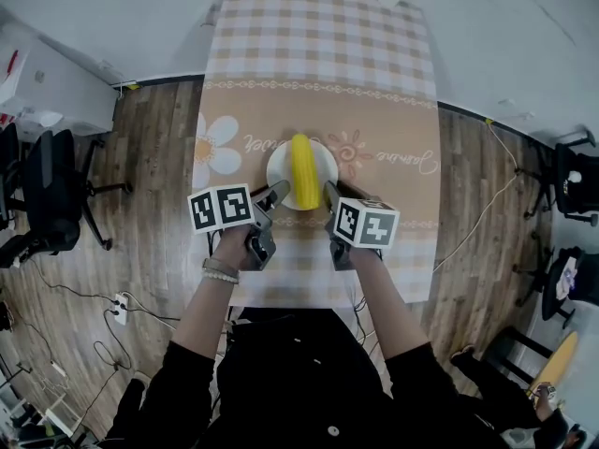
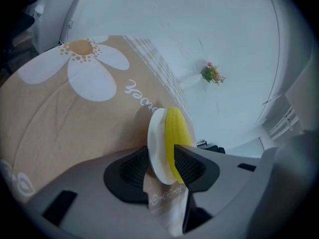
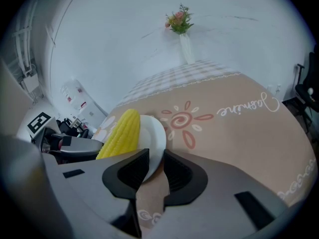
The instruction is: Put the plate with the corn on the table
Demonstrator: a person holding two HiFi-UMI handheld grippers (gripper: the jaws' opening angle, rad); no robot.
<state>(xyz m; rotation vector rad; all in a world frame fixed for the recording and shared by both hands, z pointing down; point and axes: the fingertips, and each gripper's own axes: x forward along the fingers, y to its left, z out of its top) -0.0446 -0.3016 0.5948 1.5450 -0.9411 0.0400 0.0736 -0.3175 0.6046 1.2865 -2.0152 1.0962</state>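
The right gripper (image 3: 156, 151) pinches the rim of a white plate (image 3: 154, 132). Corn (image 3: 121, 133) lies on the plate, which rests on a tan tablecloth (image 3: 234, 133).

A long desk (image 1: 318, 45) under a checked and tan floral cloth stands on a dark wood plank floor (image 1: 150, 176), its far end at a white wall (image 3: 124, 34) beside a slim vase of flowers (image 3: 180, 26). Black office chairs (image 1: 51, 195) and trailing cables (image 1: 65, 293) sit on the left.
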